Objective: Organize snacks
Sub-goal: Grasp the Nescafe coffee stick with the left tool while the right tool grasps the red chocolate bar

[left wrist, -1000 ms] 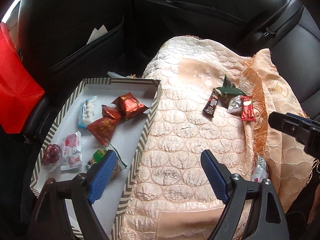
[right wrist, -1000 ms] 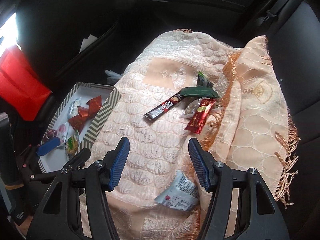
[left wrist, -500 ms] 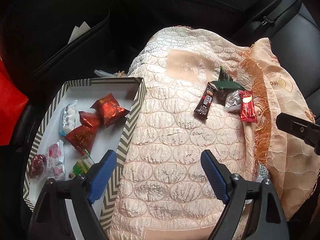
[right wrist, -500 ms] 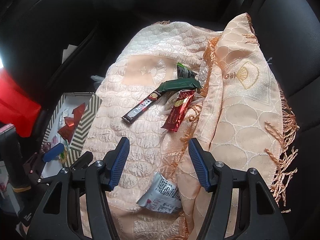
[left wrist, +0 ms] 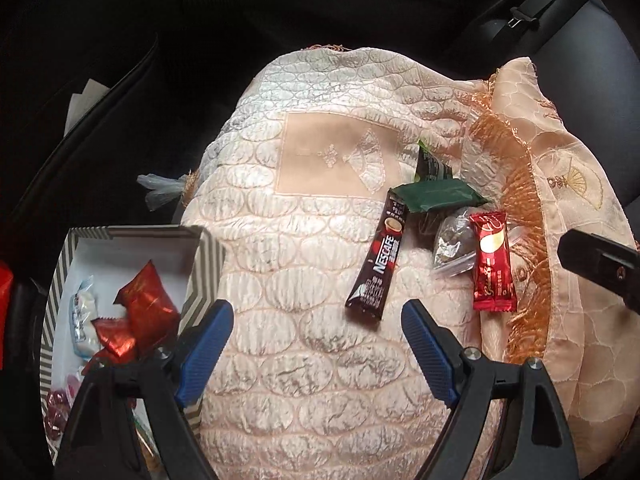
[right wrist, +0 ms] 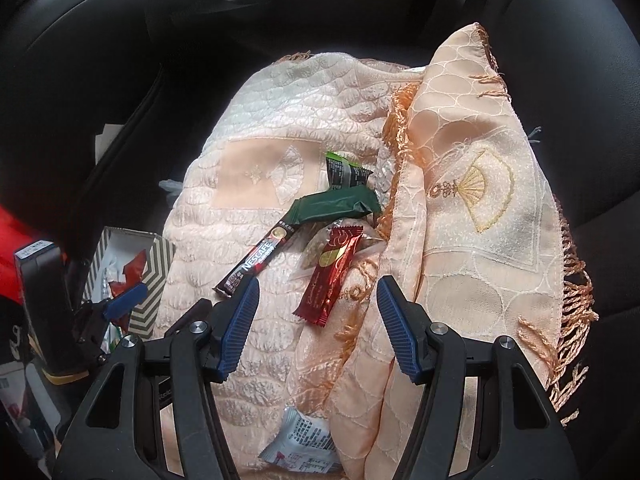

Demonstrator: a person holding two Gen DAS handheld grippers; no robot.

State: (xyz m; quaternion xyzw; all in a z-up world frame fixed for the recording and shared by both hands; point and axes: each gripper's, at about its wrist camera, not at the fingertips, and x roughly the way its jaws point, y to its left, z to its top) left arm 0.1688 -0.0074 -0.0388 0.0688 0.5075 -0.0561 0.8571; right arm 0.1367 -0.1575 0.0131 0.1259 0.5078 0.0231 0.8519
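On the peach cloth (left wrist: 312, 264) lie a dark Nescafe stick (left wrist: 379, 265), a green packet (left wrist: 438, 196), a clear-wrapped snack (left wrist: 452, 242) and a red stick (left wrist: 493, 261). My left gripper (left wrist: 318, 334) hangs open just short of the Nescafe stick, holding nothing. In the right wrist view my right gripper (right wrist: 316, 316) is open over the red stick (right wrist: 332, 274), beside the Nescafe stick (right wrist: 256, 262) and the green packet (right wrist: 334, 208). A silver-white packet (right wrist: 300, 444) lies close below it. The zigzag-rimmed box (left wrist: 202, 276) at left holds red foil candies (left wrist: 148, 308) and other sweets.
Black car seats and a seat-back pocket surround the cloth. A fringed fold of the cloth (right wrist: 472, 216) rises on the right. Something red (right wrist: 16, 232) sits at the far left. The box (right wrist: 154, 280) and the left gripper's blue pad (right wrist: 124, 306) show in the right wrist view.
Both grippers have moved right and closer to the loose snacks on the cloth. The box has slid toward the left edge in both views. Both sets of jaws stayed as wide.
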